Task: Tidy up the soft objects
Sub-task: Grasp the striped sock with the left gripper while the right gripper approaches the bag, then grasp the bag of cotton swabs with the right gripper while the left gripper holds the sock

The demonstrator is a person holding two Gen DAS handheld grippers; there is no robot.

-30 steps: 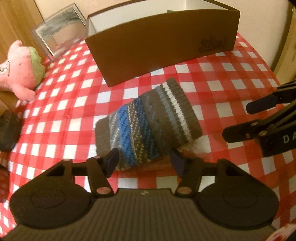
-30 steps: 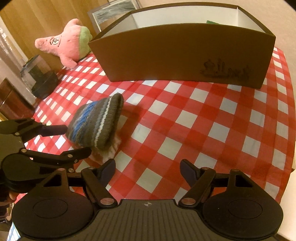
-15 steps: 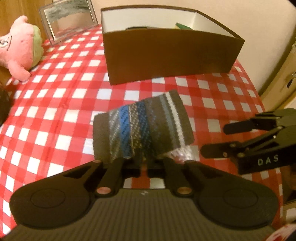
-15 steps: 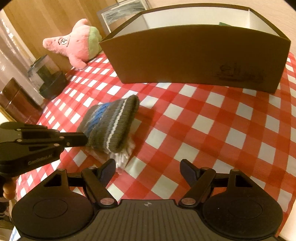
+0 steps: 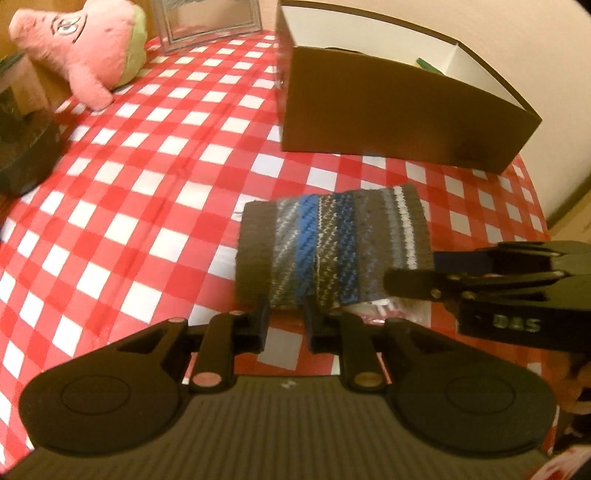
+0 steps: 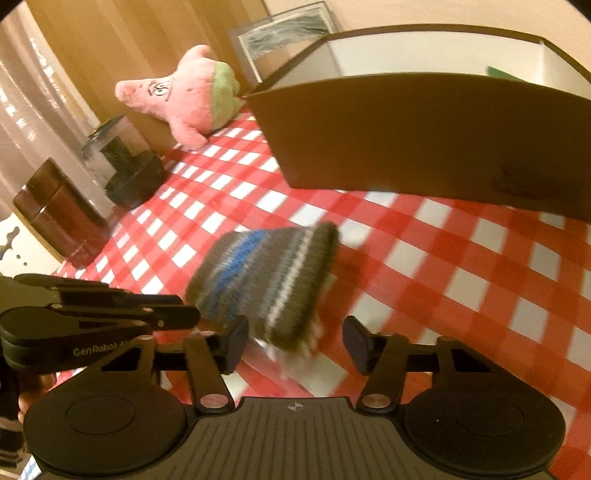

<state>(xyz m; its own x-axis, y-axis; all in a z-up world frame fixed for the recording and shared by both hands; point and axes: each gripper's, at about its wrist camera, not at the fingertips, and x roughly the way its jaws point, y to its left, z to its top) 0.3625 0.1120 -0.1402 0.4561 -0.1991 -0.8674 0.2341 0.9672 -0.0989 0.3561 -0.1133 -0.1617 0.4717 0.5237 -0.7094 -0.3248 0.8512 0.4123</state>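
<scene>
pink plush, picture frame — behind box

Red-and-white checked tabletop, silver picture frame leaning at its far edge, dark round-based jar and brown block at the side

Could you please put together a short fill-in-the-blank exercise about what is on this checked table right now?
1. The striped knitted hat lies on a tablecloth checked in white and ____.
2. The plush toy at the far edge of the table is mostly ____.
3. The brown cardboard box has an inside coloured ____.
4. The left gripper has its jaws at the near edge of the ____.

Missing words: red; pink; white; hat
</scene>
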